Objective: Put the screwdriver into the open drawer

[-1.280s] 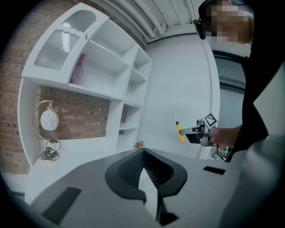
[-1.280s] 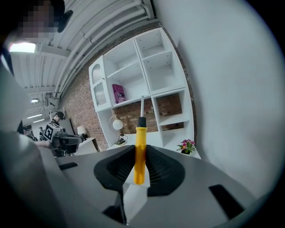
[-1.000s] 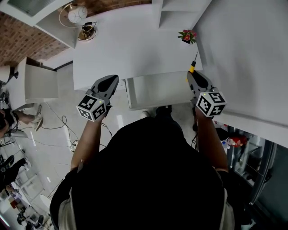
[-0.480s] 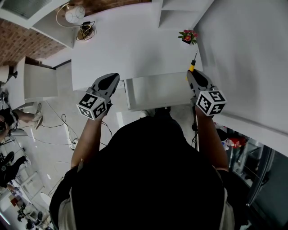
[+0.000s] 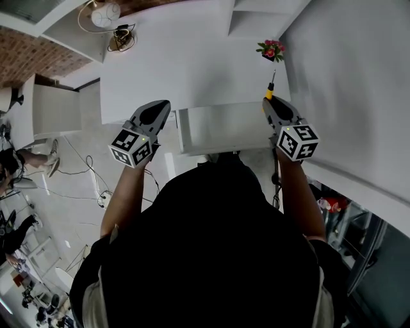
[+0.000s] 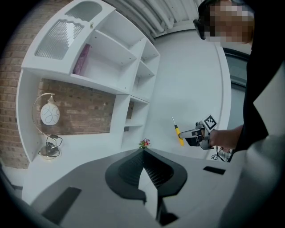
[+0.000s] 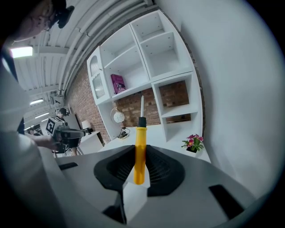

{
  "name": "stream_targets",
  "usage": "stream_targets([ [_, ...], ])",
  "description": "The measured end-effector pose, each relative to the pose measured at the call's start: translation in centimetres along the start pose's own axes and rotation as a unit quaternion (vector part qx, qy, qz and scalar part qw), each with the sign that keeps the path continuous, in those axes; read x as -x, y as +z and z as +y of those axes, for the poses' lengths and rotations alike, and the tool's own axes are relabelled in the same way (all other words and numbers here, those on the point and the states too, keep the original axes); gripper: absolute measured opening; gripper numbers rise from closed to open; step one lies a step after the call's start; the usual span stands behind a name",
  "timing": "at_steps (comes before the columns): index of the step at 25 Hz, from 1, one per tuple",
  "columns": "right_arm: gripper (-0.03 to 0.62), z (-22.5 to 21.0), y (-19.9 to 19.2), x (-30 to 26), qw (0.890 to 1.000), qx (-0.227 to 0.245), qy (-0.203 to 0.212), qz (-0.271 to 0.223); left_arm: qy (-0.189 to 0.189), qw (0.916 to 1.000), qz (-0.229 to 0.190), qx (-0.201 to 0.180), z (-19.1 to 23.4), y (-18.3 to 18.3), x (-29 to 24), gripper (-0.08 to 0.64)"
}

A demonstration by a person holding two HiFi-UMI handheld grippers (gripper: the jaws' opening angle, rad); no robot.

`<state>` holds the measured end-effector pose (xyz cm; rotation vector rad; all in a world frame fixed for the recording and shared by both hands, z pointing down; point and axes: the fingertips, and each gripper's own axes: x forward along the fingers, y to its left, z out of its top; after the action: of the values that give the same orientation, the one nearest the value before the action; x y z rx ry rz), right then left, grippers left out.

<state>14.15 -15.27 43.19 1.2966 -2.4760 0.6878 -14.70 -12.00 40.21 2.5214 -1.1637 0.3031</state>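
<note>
Clamping yellow screwdriver [image 7: 140, 160], right tongs [image 7: 139, 148]; purple book [image 7: 118, 83], title seemingly illegible

White bench [image 5: 186, 64], bare but for a small pot of pink flowers [image 5: 269, 50] at far right and a round globe lamp [image 5: 106, 14] with looped cable at far left. Behind, white shelf unit [image 7: 147, 58] against brick wall [image 5: 32, 57], purple book [image 7: 118, 83] upright inside.

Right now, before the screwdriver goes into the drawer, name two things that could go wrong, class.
1. The right gripper holds the screwdriver only by its yellow handle, with the shaft sticking out well beyond the jaws. It might pivot or slip.
2. The gripper sits at the open drawer's right edge, not over it. A release here would likely miss the drawer.
</note>
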Motion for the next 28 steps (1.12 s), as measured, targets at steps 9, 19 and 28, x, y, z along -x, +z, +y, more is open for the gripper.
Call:
stream_targets([
  [9, 0.083, -1.2, -1.9, -2.2, 0.999, 0.012, 0.017, 0.035, 0.010, 0.9999, 0.010, 0.004, 0.1, -0.3, -0.9, 0.017],
  [19, 0.083, -2.5, -4.6, -4.3, 0.997, 0.014, 0.027, 0.072, 0.015, 0.9996, 0.022, 0.000, 0.0, -1.0, -1.7, 0.017],
  [28, 0.083, -3.4, -7.9, -6.3, 0.993, 0.018, 0.030, 0.109, 0.027, 0.9992, 0.030, 0.006, 0.7, -1.9, -1.6, 0.017],
])
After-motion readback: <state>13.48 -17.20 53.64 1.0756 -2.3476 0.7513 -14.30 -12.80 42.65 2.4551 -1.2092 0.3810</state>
